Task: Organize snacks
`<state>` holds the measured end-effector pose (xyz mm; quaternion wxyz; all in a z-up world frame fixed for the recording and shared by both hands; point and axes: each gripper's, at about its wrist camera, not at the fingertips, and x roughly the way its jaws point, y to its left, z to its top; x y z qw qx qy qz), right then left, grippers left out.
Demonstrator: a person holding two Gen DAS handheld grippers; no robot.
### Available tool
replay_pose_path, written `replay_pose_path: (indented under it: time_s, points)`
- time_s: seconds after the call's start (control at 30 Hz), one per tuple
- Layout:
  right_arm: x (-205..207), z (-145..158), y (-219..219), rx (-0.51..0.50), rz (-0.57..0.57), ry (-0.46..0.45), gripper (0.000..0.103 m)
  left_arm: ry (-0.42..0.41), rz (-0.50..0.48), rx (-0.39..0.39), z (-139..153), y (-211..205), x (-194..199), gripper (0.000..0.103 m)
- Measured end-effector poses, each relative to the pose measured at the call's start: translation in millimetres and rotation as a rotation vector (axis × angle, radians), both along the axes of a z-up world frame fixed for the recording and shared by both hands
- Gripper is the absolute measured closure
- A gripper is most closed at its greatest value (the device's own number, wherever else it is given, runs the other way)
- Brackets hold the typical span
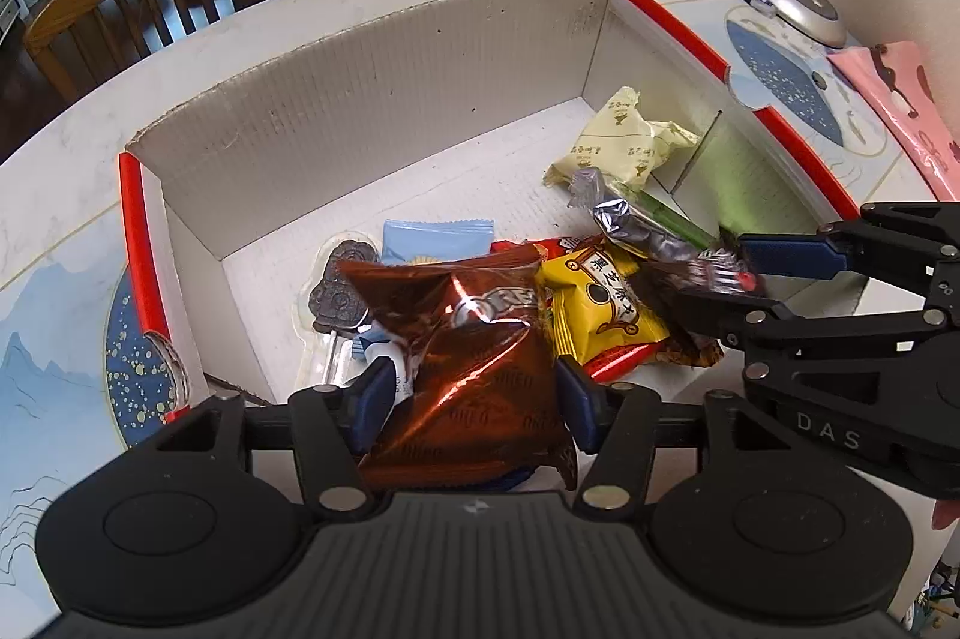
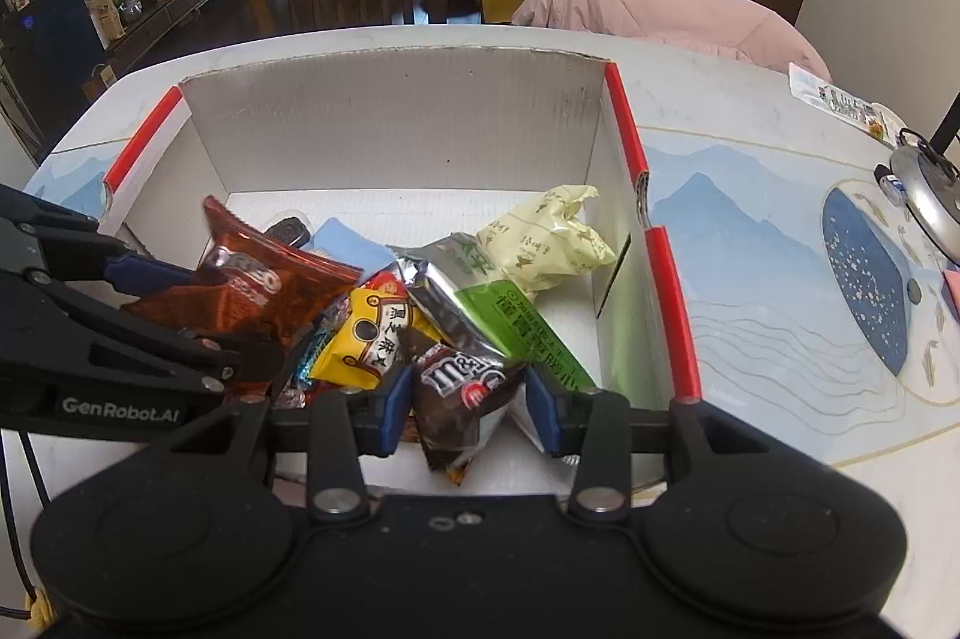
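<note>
"OREO" runs across the brown foil packet (image 2: 252, 279); "m&m" marks the dark brown bag (image 2: 456, 381); "GenRobot.AI" is printed on the left gripper (image 2: 216, 315); "DAS" on the right gripper (image 1: 714, 279).

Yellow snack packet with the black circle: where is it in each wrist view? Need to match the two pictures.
Left wrist: yellow snack packet sits right of centre in the cardboard box, just right of the brown Oreo bag.
Right wrist: the packet sits left of centre, between the Oreo bag and the M&M's bag.
Shared landmark: the pale yellow-green packet by the box's right wall.
</note>
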<state>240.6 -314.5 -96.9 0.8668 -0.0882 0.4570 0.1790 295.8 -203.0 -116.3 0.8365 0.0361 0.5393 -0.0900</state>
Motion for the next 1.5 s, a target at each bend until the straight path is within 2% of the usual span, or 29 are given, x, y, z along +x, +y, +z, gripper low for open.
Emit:
replay_pose_path:
  time_s: [0.13,0.53,0.7,1.03,1.2,1.3,1.37,1.5]
  points:
    - [-3,2,-1,0.01,-0.002,-0.005,0.06,-0.006,0.003,-0.02,3,2,-4,0.04]
    - [-24,31,-10,0.083,-0.026,-0.056,0.043,-0.09,0.002,-0.082,33,17,-28,0.037]
    - [-38,48,-11,0.121,-0.03,-0.095,0.032,-0.145,-0.011,-0.098,50,23,-44,0.035]
    - [-78,82,-2,0.184,0.012,-0.194,0.017,-0.254,-0.015,-0.134,86,41,-83,0.031]
    - [-95,96,3,0.214,0.017,-0.24,0.008,-0.274,-0.002,-0.174,97,52,-101,0.03]
    - [-103,101,5,0.221,0.012,-0.262,0.007,-0.295,0.001,-0.185,104,55,-110,0.03]
    - [-108,103,5,0.23,0.007,-0.263,0.006,-0.299,0.001,-0.199,107,57,-115,0.024]
    - [-116,107,4,0.257,-0.016,-0.281,0.0,-0.314,-0.007,-0.219,112,60,-125,0.024]
